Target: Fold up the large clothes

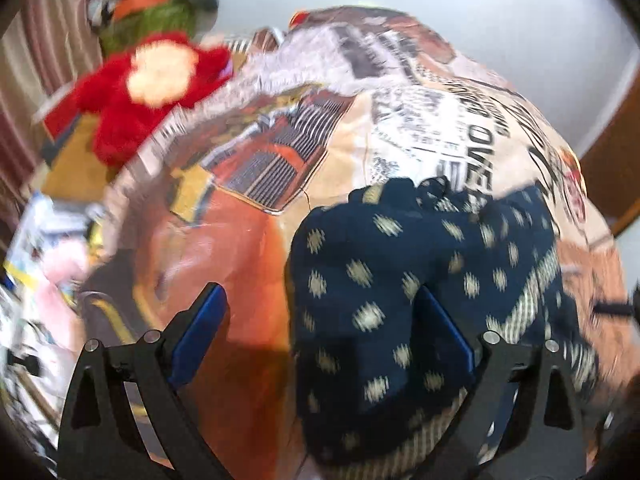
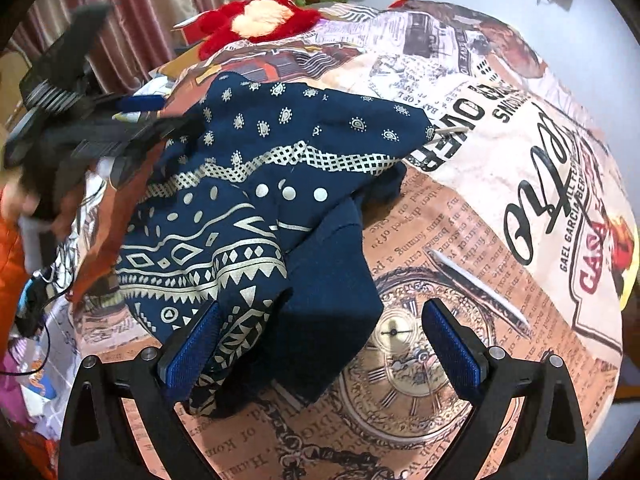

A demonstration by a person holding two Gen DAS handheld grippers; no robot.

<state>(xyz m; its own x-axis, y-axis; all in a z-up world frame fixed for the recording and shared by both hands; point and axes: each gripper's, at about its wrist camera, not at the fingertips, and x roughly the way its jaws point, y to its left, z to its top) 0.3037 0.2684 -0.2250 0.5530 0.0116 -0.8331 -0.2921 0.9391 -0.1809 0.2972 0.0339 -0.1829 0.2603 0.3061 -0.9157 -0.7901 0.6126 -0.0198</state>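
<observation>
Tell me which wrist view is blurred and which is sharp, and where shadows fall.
Left wrist view: motion blur smears the red plush toy and the navy garment, though the left gripper itself stays crisp. Right wrist view: mostly sharp, the printed bedspread text readable; only the other gripper at far left is blurred. The garment casts a soft shadow on the bedspread beside it. Both views bend with fisheye distortion.

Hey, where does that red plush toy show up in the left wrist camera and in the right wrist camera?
Left wrist: red plush toy sits upper left, blurred, beyond the printed bedsheet.
Right wrist: red plush toy sits top centre, at the sheet's far edge.
Shared landmark: the navy patterned garment lying on the sheet.
</observation>
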